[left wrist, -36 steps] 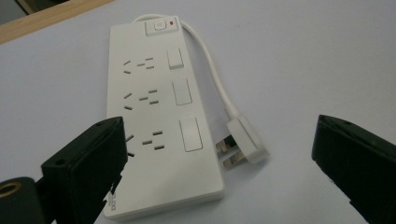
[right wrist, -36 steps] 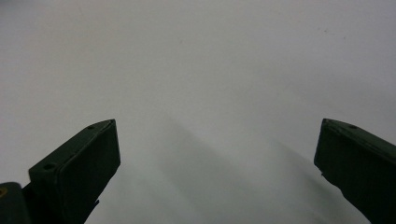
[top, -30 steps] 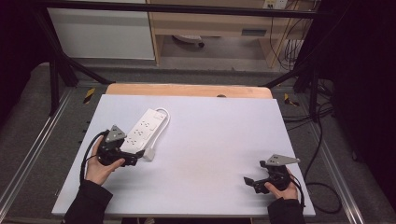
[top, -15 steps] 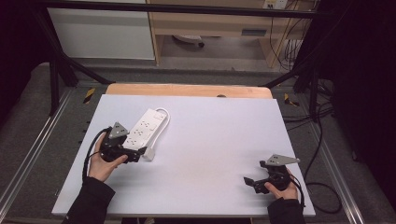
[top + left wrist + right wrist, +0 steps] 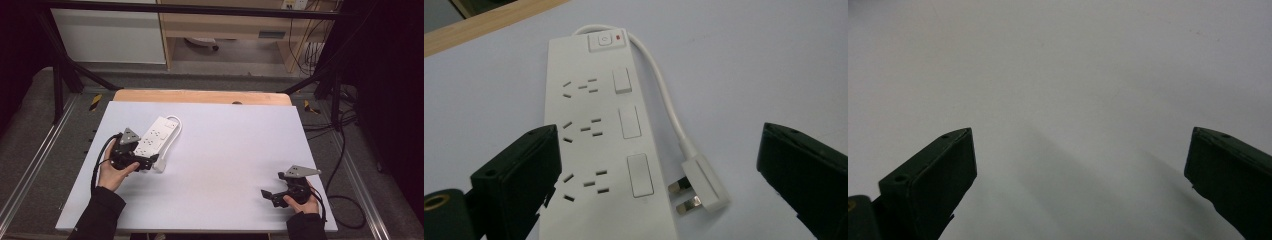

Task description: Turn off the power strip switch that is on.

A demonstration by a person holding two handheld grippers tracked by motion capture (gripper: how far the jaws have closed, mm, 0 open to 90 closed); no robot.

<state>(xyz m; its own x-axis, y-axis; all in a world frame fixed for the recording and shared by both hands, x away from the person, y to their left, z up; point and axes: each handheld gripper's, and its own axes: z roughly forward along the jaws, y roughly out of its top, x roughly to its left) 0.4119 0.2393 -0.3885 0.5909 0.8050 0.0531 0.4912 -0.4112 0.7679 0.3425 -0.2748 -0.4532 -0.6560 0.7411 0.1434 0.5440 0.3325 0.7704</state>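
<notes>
A white power strip [image 5: 156, 133] lies slanted on the left of the white tabletop [image 5: 235, 145]. Its short cable loops round the far end and ends in a white plug [image 5: 160, 165] beside the near end. In the left gripper view the strip [image 5: 596, 150] runs away from me with three socket rows and a switch at the far end. The plug [image 5: 702, 184] lies to its right, pins toward me. My left gripper [image 5: 146, 159] [image 5: 659, 129] hangs open over the strip's near end, one jaw on each side, holding nothing. My right gripper [image 5: 272, 186] [image 5: 1080, 131] stands open over bare table at the near right.
A wooden strip [image 5: 200, 96] edges the table's far side. Metal rails [image 5: 40, 150] run along both sides, with black cables [image 5: 340, 150] on the floor at the right. Shelving [image 5: 235, 25] stands beyond the table.
My left gripper has edged forward and to the right, closer over the strip's near end. The right gripper has stayed put.
</notes>
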